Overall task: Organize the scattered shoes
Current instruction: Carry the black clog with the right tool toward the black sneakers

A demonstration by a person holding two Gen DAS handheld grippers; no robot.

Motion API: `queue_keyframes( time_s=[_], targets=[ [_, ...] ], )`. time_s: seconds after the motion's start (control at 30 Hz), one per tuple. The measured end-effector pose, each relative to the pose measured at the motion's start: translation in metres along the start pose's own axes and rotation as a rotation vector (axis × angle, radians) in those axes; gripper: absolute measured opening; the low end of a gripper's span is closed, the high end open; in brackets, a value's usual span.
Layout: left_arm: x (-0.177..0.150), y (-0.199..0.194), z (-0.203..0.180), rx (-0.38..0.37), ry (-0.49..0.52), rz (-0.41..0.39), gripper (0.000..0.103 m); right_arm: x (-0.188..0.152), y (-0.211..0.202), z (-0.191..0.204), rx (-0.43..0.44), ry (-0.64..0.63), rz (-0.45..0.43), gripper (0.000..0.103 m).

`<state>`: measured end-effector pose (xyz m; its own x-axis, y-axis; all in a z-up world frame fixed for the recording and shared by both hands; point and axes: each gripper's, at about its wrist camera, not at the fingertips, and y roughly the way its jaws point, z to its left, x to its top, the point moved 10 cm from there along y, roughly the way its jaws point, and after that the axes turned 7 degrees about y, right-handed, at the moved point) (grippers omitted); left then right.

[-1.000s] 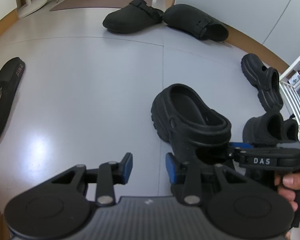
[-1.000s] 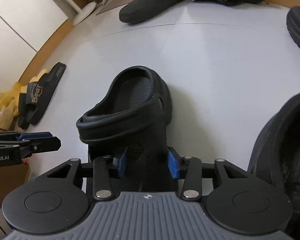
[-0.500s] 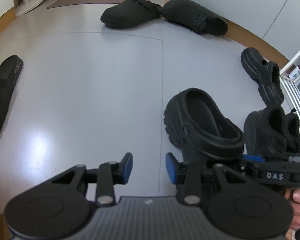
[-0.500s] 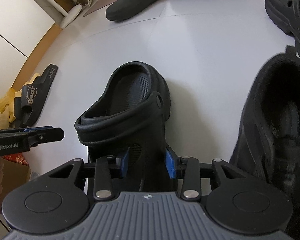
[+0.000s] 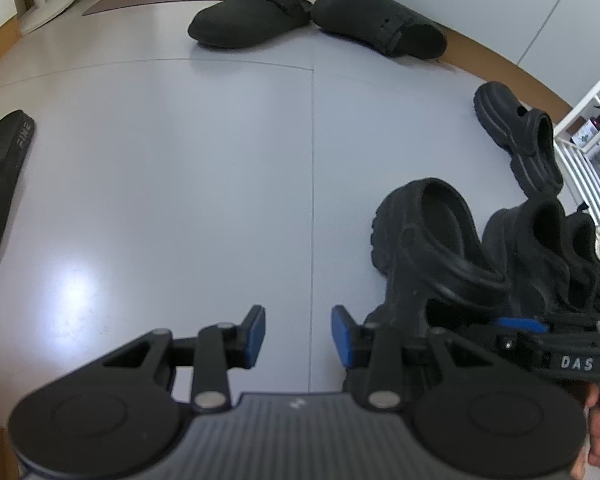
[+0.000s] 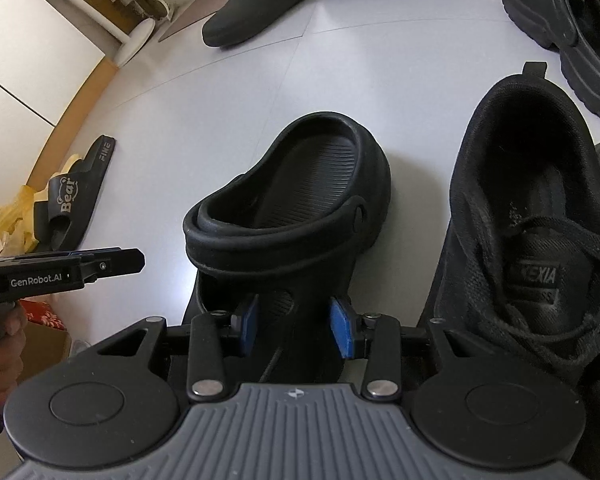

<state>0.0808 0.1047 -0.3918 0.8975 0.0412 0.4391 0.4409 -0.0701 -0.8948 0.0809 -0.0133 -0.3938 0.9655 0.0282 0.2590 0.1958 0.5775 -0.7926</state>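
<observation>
My right gripper (image 6: 296, 322) is shut on the toe part of a black clog (image 6: 300, 196), which rests on the grey floor just left of a black lace-up sneaker (image 6: 528, 216). The same clog (image 5: 428, 240) shows in the left wrist view beside the sneaker pair (image 5: 540, 248), with my right gripper (image 5: 520, 330) at its near end. My left gripper (image 5: 298, 336) is open and empty over bare floor left of the clog; it also shows in the right wrist view (image 6: 116, 260).
A matching black clog (image 5: 518, 136) lies farther right near a white rack (image 5: 588, 168). Two black mules (image 5: 252, 20) (image 5: 380, 20) lie at the far wall. A black "Bear" slide (image 6: 72, 196) lies at the left by a yellow bag (image 6: 4, 220).
My right gripper has carried the clog to the right, up beside the sneakers. The left gripper has stayed open and about where it was.
</observation>
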Motion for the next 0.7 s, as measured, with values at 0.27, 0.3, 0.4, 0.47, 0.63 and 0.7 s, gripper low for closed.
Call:
queue_keyframes(
  time_s=[0.27,0.3,0.4,0.47,0.63,0.7],
  targets=[
    [-0.002,0.001,-0.001,-0.001,-0.004,0.006,0.039,0.005,0.005,0.002,-0.007,-0.015,-0.003,0.04],
    [-0.002,0.001,-0.001,-0.001,-0.003,0.006,0.039,0.006,0.008,0.001,-0.012,-0.013,-0.001,0.04],
    [-0.002,0.0,-0.002,-0.002,-0.002,0.004,0.039,0.009,0.013,-0.004,-0.009,-0.002,0.005,0.039],
    [-0.003,0.0,-0.003,-0.002,-0.003,0.005,0.039,0.009,0.013,-0.002,-0.017,-0.014,-0.002,0.037],
    [-0.002,0.005,-0.005,0.001,-0.006,0.012,0.039,0.006,0.005,-0.005,-0.058,-0.011,-0.031,0.03],
    [-0.001,0.005,-0.006,0.001,-0.007,0.012,0.039,0.005,0.001,-0.008,-0.074,0.0,-0.042,0.029]
  ],
)
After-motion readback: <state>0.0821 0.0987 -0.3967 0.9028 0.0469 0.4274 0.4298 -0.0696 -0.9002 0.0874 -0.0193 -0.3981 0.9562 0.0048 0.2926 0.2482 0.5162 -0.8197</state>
